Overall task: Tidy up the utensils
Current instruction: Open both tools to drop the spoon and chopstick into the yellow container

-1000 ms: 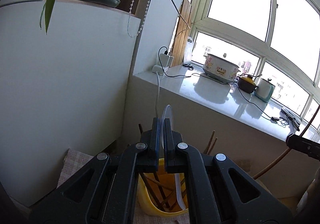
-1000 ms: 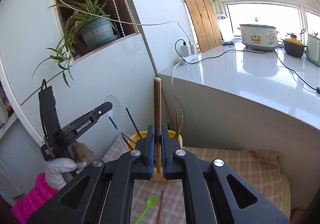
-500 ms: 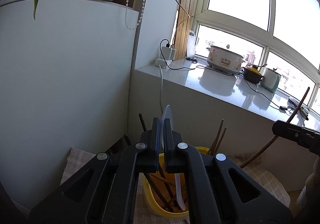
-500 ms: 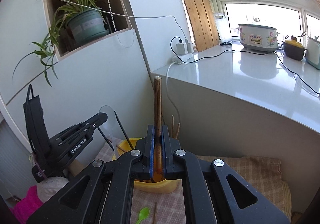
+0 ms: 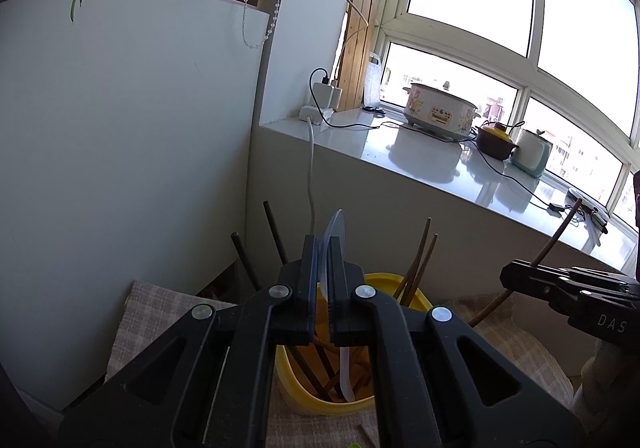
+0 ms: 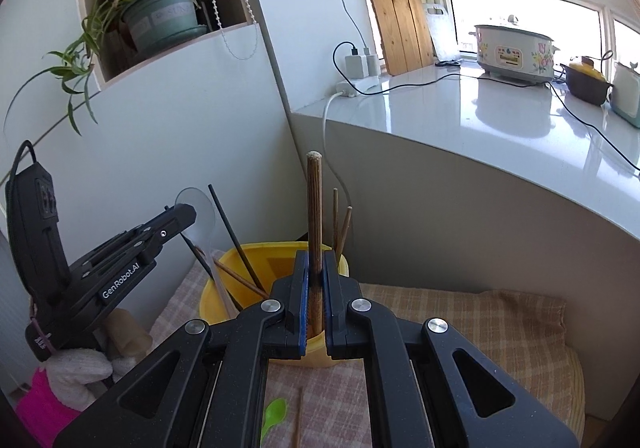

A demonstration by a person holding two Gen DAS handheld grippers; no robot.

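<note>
The yellow holder (image 6: 276, 268) is seen at 12 o'clock of both cameras, standing on a checked cloth (image 6: 460, 312), with dark chopsticks (image 6: 236, 240) and wooden chopsticks (image 5: 416, 264) already leaning inside it. A clear plastic spoon (image 5: 333, 244) is pinched bowl-up by the left tongs (image 5: 323, 268), its handle reaching down into the holder. A thick wooden stick (image 6: 315, 224) is gripped upright by the right tongs (image 6: 315, 288), which are pressed together on it just over the holder's near rim. Compared with a second ago, the holder is seen larger and lower in both views, and both tools have been lowered toward its mouth, so insertion is judged to be nearly complete and release is likely the next step. At 6 o'clock in the right view, a green spoon (image 6: 274, 414) and a thin stick (image 6: 298, 418) are left on the cloth, still to be collected
</note>
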